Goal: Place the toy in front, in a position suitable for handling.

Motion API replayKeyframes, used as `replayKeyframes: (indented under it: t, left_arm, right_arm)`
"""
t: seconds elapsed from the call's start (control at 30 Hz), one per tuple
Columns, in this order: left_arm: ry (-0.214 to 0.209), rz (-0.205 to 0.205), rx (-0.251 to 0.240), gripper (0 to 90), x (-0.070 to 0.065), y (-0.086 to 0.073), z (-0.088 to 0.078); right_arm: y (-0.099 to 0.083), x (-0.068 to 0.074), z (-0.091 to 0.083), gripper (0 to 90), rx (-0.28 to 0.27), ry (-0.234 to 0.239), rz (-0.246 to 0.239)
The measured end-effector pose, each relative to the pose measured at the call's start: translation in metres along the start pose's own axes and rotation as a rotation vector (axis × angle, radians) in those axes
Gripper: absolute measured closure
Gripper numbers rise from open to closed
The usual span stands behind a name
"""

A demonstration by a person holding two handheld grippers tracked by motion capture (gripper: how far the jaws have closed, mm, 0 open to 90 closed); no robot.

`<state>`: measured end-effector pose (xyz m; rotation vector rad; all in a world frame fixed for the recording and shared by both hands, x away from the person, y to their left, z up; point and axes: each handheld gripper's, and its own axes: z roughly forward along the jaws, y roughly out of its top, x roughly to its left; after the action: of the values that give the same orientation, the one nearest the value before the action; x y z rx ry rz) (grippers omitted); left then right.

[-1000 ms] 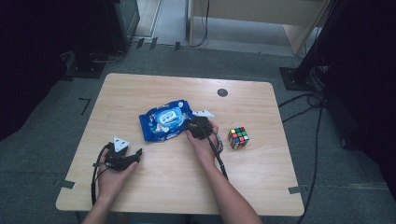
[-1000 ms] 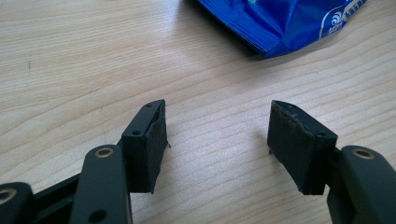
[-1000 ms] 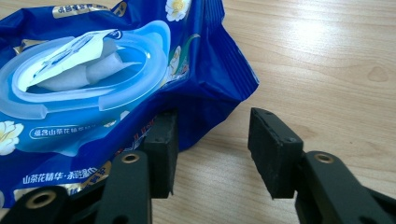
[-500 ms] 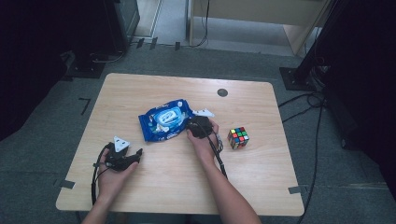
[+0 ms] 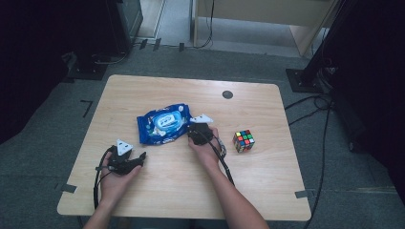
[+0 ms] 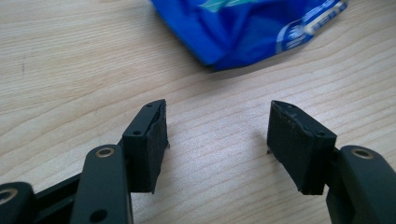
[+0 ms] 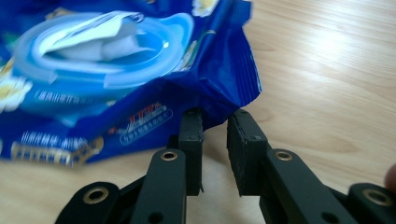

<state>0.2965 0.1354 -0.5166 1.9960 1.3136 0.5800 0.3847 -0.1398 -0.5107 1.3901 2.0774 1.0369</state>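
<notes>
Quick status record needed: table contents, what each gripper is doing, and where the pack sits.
surface: light wooden table
pack: blue plastic wet-wipes pack, flat at table centre
cube: multicoloured puzzle cube, apart, to the pack's right
right gripper: jaws just closing around the pack's corner, small gap remains, pads not yet pressing
left gripper: open, nothing between jaws, short of the pack

The right gripper (image 7: 215, 122) closed its fingers (image 7: 243, 149) further at the corner of the blue wipes pack (image 7: 140, 74), low in the frame's centre. A narrow gap remained between them, and the corner sat at their tips.
</notes>
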Motion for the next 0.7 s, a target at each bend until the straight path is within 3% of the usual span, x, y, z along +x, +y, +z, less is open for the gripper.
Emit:
replayKeyframes:
  t: [0.17,0.37,0.5,0.6,0.7]
  left_arm:
    - [0.0,-0.011,-0.002,37.8,0.001,0.0,0.0]
    - [0.005,-0.018,0.0,36.3,0.001,0.0,0.0]
    - [0.002,-0.021,0.0,36.0,0.001,0.0,0.0]
    - [-0.005,-0.024,-0.003,35.8,0.003,0.0,0.0]
    - [-0.006,-0.024,-0.003,35.8,0.003,0.0,0.0]
  right_arm:
    - [-0.006,0.024,-0.014,75.3,0.018,0.035,-0.073]
    - [0.001,0.044,-0.043,75.9,-0.031,0.114,-0.092]
    - [0.011,0.054,-0.048,75.0,-0.086,0.123,-0.128]
    - [0.014,0.059,-0.05,74.8,-0.044,0.09,-0.119]
    - [0.007,0.057,-0.054,72.9,-0.018,0.119,-0.108]
